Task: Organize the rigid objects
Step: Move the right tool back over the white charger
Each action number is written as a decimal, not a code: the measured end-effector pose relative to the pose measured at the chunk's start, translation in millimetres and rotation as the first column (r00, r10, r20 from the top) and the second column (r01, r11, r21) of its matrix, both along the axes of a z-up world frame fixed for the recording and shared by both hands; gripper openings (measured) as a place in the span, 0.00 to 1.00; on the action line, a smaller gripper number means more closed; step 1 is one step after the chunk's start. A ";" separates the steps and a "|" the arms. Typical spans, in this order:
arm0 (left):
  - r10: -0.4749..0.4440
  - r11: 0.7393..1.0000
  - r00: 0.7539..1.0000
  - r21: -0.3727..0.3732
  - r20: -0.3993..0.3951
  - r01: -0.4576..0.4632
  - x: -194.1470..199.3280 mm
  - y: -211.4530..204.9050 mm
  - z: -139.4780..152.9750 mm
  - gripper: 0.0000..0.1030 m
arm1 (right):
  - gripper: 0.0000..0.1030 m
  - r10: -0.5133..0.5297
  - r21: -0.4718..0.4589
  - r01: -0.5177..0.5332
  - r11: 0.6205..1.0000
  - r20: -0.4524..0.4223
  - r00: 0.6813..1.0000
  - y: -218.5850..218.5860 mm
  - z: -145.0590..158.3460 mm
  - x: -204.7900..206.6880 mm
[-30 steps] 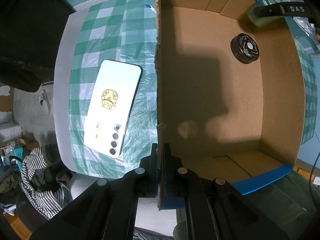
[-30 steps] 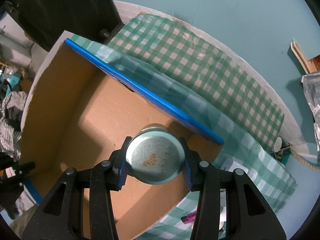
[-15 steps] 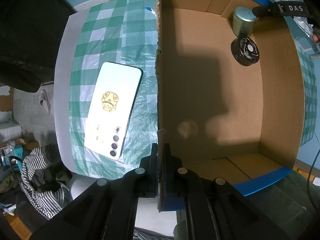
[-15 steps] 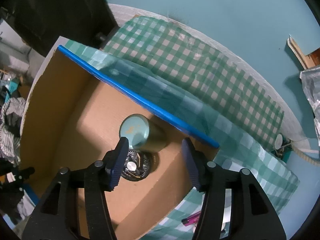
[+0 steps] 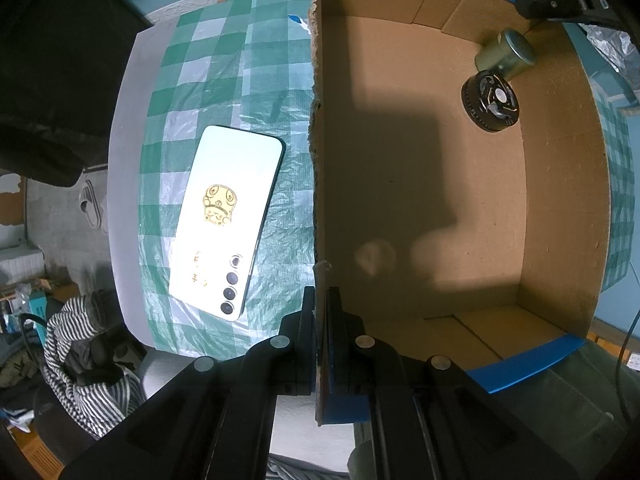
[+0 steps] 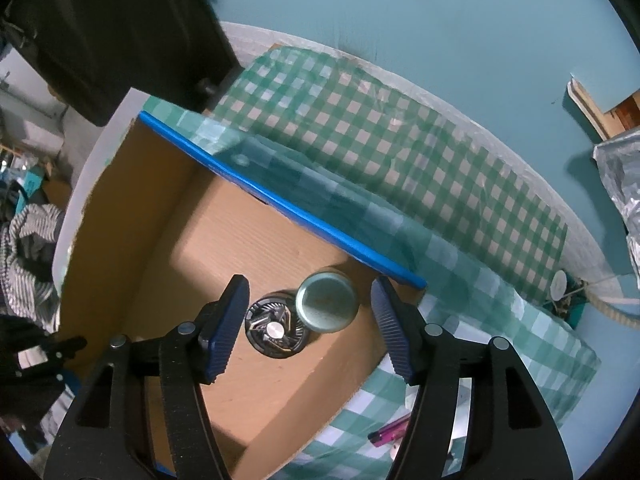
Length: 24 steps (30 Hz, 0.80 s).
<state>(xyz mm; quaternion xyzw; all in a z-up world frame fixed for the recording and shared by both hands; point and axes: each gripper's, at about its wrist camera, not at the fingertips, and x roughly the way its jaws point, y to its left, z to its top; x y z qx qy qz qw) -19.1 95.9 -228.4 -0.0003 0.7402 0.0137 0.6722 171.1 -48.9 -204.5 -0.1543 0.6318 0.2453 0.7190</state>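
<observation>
table: green checked cloth (image 5: pixel 224 80) over it, carries everything
box: open cardboard box (image 5: pixel 420 184) on the cloth, blue tape on rims; holds two items, both in its far right corner as the left wrist view shows it
phone: white phone (image 5: pixel 226 220) flat on the cloth just beside the box's left wall, outside, back up; long axis roughly along that wall, lens end toward the near table edge
left claw: left gripper (image 5: pixel 321 312) pinched narrow on the box's left wall near its near corner, steadying the box
right claw: right gripper (image 6: pixel 310 322) spread wide and empty above the far right corner, holding nothing
tin: round metal tin (image 6: pixel 327 307) on the box floor by the far wall, lid up, axis looks upright; touching or overlapping the disc, cannot tell which
disc: black round fan-like disc (image 6: pixel 274 330) flat on the floor, just beside the tin
pen: pink pen (image 6: pixel 390 432) on the cloth outside the box's right wall
step: judged tin drop done, right claw leaving
do it well: lift straight up clear of the tin, don't clip the box rim; keep the left pinch firm so the box doesn't slide
</observation>
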 end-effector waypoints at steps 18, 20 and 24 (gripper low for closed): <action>0.000 1.000 1.000 0.000 0.002 0.000 0.4 -0.7 0.3 0.04 | 0.62 -0.038 0.025 0.037 0.999 0.039 0.998 -23.5 45.7 -10.3; 0.000 1.000 1.000 0.001 0.002 0.000 0.4 -0.8 0.4 0.04 | 0.62 -0.046 0.026 0.045 0.999 0.045 0.998 -29.1 51.3 -12.1; -0.002 1.000 1.000 0.003 0.001 0.002 1.2 -1.6 1.1 0.04 | 0.62 -0.064 0.030 0.063 0.998 0.056 0.996 -44.1 60.1 -11.8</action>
